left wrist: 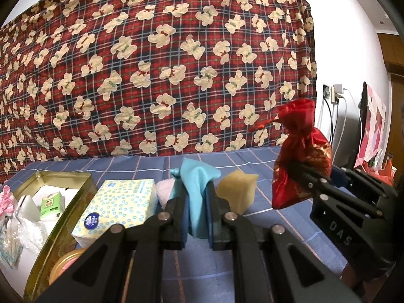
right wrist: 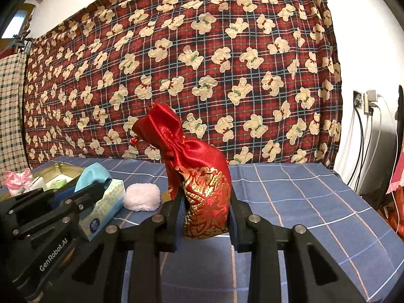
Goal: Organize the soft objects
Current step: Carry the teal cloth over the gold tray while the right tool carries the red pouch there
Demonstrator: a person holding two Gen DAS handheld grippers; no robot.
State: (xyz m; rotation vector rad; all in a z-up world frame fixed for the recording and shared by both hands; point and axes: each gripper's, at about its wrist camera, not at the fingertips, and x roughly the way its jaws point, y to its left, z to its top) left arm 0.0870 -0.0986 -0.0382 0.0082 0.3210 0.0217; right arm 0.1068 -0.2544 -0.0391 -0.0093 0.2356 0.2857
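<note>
While we looked along the left gripper, we saw its jaws closed narrow on a light blue cloth that rose crumpled between them. Just left of it lay a dotted tissue pack, and beyond that an open gold tin holding a small green packet and white items. A pale pink puff peeked out behind the left jaw, and a yellow sponge block sat just right of the gripper on the blue checked sheet. Farther right, the right gripper held a red and gold drawstring pouch above the sheet.

Along the right gripper, we saw the jaws pressed against both sides of the pouch, which stood upright with its gathered neck on top. To the left sat the puff, beside the tissue pack, with the left gripper gripping the blue cloth near the tin. A bear-print plaid quilt rose behind the sheet.
</note>
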